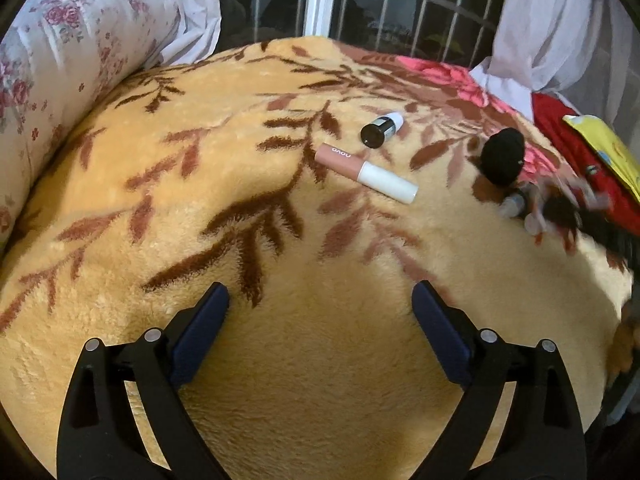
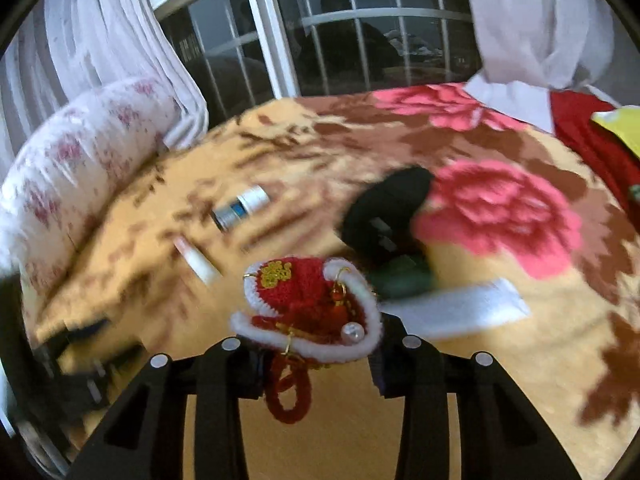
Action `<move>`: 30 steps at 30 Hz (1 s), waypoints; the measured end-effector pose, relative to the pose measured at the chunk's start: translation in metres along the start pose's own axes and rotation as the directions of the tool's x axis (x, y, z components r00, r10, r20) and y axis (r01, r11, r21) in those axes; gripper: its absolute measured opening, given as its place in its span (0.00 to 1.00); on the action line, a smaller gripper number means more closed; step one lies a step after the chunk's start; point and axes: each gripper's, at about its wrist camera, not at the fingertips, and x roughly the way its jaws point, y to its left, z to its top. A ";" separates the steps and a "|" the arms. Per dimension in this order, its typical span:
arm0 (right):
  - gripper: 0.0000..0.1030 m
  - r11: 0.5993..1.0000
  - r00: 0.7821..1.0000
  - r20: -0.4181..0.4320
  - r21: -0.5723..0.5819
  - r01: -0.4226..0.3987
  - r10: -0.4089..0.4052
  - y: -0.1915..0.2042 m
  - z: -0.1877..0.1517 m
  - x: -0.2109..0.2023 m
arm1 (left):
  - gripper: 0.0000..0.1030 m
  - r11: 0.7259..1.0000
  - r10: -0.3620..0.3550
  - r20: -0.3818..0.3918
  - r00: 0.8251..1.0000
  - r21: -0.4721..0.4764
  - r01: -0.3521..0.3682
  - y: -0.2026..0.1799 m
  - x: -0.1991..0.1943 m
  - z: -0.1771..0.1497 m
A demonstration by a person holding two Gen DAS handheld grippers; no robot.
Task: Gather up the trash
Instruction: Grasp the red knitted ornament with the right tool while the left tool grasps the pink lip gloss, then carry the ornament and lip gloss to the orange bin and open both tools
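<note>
In the left wrist view, a pink and white lip gloss tube (image 1: 366, 172) and a small dark bottle with a white cap (image 1: 380, 129) lie on the yellow leaf-patterned blanket (image 1: 200, 200). My left gripper (image 1: 320, 300) is open and empty, well short of them. A black fuzzy object (image 1: 502, 156) lies to the right. In the blurred right wrist view, my right gripper (image 2: 316, 344) is shut on a red and white crocheted ornament (image 2: 308, 312). The bottle (image 2: 240, 212), the tube (image 2: 198, 262) and the black object (image 2: 384, 216) lie beyond it.
A floral bolster pillow (image 1: 60, 80) lies along the left side. Red cloth (image 1: 576, 152) and a yellow item (image 1: 612, 148) sit at the right edge. A white strip (image 2: 460, 308) lies on the blanket. A barred window (image 1: 360, 0) and white curtains are behind.
</note>
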 end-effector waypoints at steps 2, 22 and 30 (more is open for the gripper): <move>0.37 1.000 1.000 -0.003 0.005 0.016 -0.016 -0.011 -0.010 0.000 | 0.88 0.999 -0.022 -0.025 0.999 -0.037 0.021 -0.002 0.003 0.011; 0.38 0.991 0.994 0.012 0.080 -0.109 0.108 -0.029 -0.024 0.010 | 0.25 0.880 0.287 -0.179 0.941 -0.338 -0.333 -0.045 0.086 0.091; 0.38 0.985 0.992 0.013 0.114 -0.126 0.125 -0.034 -0.025 0.011 | 0.17 0.957 0.149 -0.119 0.982 -0.232 -0.173 -0.035 0.077 0.091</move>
